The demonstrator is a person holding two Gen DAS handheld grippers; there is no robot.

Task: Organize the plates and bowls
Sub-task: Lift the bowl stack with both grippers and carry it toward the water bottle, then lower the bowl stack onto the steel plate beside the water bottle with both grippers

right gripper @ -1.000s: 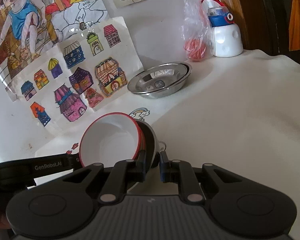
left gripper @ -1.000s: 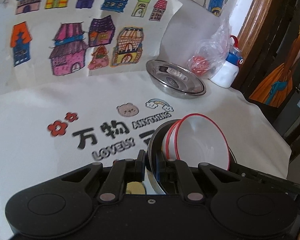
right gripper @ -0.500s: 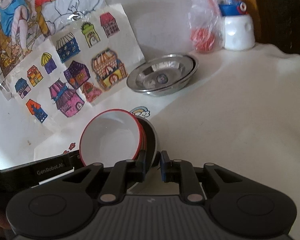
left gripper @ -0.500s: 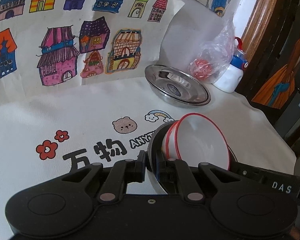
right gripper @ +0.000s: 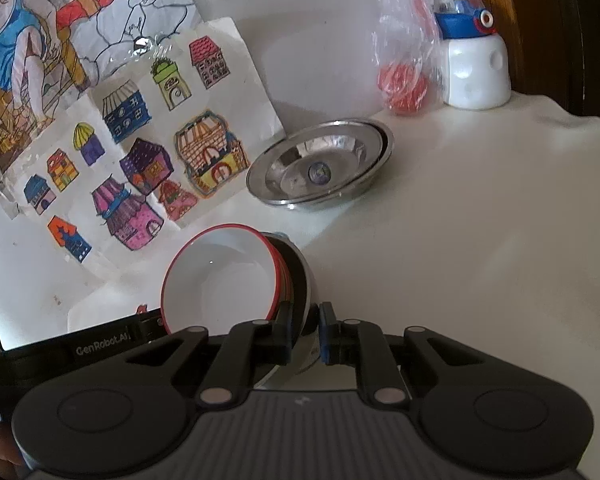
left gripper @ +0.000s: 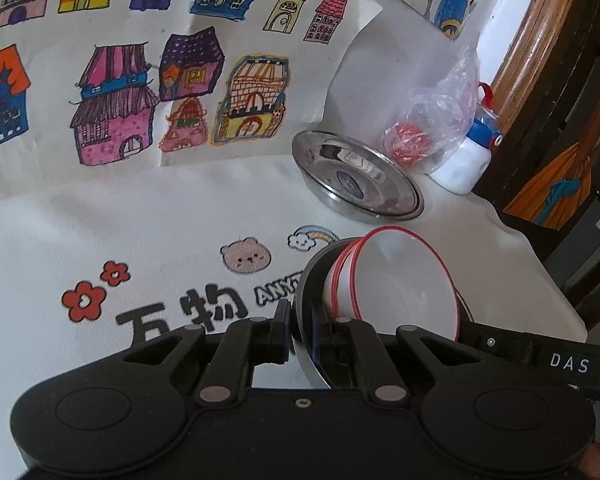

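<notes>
Both grippers, left gripper (left gripper: pixel 300 326) and right gripper (right gripper: pixel 305 330), clamped on steel plate (right gripper: pixel 300 280) rim carrying red-rimmed bowls (right gripper: pixel 220 276). Stack carried closer to steel dish pile (right gripper: pixel 320 166) on worktop (right gripper: pixel 480 240); set-down likely next.

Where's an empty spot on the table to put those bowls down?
Bare cloth lies right of the steel plates, below the white bottle. Another patch sits between the house drawings and the printed flowers. It's crowded around the plastic bag.
</notes>
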